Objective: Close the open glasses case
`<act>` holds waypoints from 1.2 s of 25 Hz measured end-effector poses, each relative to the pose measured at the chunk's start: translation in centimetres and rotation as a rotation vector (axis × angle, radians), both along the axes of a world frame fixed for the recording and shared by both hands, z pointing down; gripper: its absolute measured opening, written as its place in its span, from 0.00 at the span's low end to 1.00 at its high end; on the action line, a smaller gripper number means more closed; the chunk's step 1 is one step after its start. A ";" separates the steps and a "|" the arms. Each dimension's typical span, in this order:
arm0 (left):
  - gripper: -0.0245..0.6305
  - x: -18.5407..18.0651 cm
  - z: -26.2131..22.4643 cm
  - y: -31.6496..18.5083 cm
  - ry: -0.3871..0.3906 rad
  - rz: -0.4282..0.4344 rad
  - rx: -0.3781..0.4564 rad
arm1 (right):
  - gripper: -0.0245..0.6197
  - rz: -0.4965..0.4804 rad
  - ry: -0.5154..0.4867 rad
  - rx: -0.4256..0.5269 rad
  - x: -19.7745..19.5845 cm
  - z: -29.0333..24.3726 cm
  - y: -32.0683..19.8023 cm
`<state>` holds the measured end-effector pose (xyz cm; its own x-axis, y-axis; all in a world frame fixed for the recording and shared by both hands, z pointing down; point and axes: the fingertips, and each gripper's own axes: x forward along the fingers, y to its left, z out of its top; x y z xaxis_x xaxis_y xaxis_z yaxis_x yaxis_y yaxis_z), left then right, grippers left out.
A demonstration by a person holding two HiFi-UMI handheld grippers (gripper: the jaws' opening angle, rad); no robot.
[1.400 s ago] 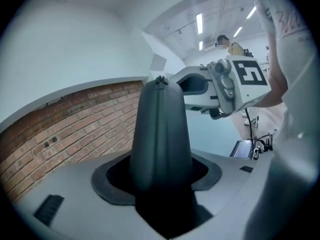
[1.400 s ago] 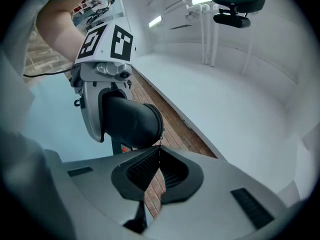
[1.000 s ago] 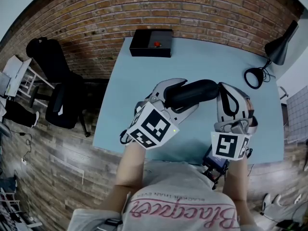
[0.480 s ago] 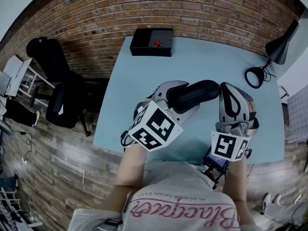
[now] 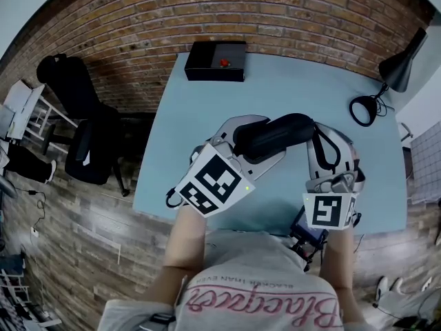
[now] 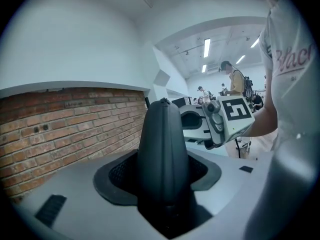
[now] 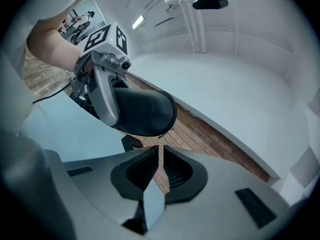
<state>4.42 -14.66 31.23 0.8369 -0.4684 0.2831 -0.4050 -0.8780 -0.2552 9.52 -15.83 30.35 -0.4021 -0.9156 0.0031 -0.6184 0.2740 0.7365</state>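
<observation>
The black glasses case (image 5: pixel 275 135) is closed and held above the light-blue table (image 5: pixel 186 123), lying roughly level between the two grippers. My left gripper (image 5: pixel 242 135) is shut on its left end; in the left gripper view the case (image 6: pixel 160 149) stands up out of the pads. My right gripper (image 5: pixel 318 131) sits at the case's right end. In the right gripper view the rounded case end (image 7: pixel 142 113) hangs just above the right gripper (image 7: pixel 159 171). Its jaws stand almost together and are just starting to open, with a thin slit and nothing in it.
A black box with a red button (image 5: pixel 216 61) stands at the table's far edge. A black desk lamp (image 5: pixel 396 71) is at the far right. A black office chair (image 5: pixel 86 140) stands left of the table. A small dark device (image 5: pixel 306 232) lies at the near edge.
The left gripper has rolled a little with the case still in it. The right gripper stays at the case's right end, shifted only slightly.
</observation>
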 end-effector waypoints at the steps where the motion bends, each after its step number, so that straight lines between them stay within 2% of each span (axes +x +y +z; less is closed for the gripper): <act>1: 0.43 -0.1 -0.1 -0.1 0.006 -0.002 -0.002 | 0.07 -0.021 -0.030 -0.024 -0.3 0.1 -0.1; 2: 0.43 -0.3 -0.2 -0.1 0.009 -0.004 -0.003 | 0.07 -0.050 -0.097 -0.061 -0.5 0.0 -0.1; 5: 0.43 -1.1 -0.4 -0.5 0.014 -0.005 0.026 | 0.10 -0.164 -0.421 -0.259 -0.6 0.2 -0.1; 7: 0.43 -1.7 -0.3 -0.9 0.004 0.001 0.068 | 0.21 -0.249 -0.544 -0.375 -0.3 0.5 0.1; 8: 0.43 -2.0 -0.2 -1.0 -0.009 0.012 0.086 | 0.23 -0.273 -0.563 -0.391 -0.3 0.4 0.2; 10: 0.43 -2.3 0.2 -0.9 -0.040 0.056 0.100 | 0.25 -0.281 -0.475 -0.334 -1.0 0.1 0.4; 13: 0.43 -2.3 0.4 -0.6 -0.080 0.123 0.081 | 0.25 -0.283 -0.243 -0.226 -2.8 -0.2 1.1; 15: 0.43 -2.3 0.3 -0.6 -0.105 0.160 0.069 | 0.25 -0.232 -0.120 -0.180 -2.9 0.1 1.3; 16: 0.43 -2.4 0.3 -0.6 -0.119 0.179 0.063 | 0.25 -0.200 -0.085 -0.148 -2.7 0.0 1.3; 18: 0.43 -2.6 0.3 -0.4 -0.147 0.222 0.049 | 0.11 -0.156 -0.043 -0.072 -2.6 -0.5 1.1; 21: 0.43 -2.8 0.3 -0.4 -0.161 0.261 0.009 | 0.07 -0.153 -0.023 -0.031 -2.5 -1.1 1.0; 25: 0.43 -2.6 1.2 -1.1 -0.213 0.202 -0.062 | 0.07 -0.073 0.043 -0.024 -1.5 -0.4 0.3; 27: 0.43 -2.3 1.9 -1.3 -0.282 0.154 -0.070 | 0.07 -0.022 0.130 -0.011 -0.9 0.3 -0.2; 30: 0.43 -2.3 2.8 -1.8 -0.404 0.086 -0.034 | 0.07 0.031 0.248 0.000 -0.4 1.2 -0.6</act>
<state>2.13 -16.48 34.05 0.6913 -0.3860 0.6108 -0.2029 -0.9151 -0.3485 9.10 -16.43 31.55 -0.3608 -0.9274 0.0983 -0.4273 0.2581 0.8665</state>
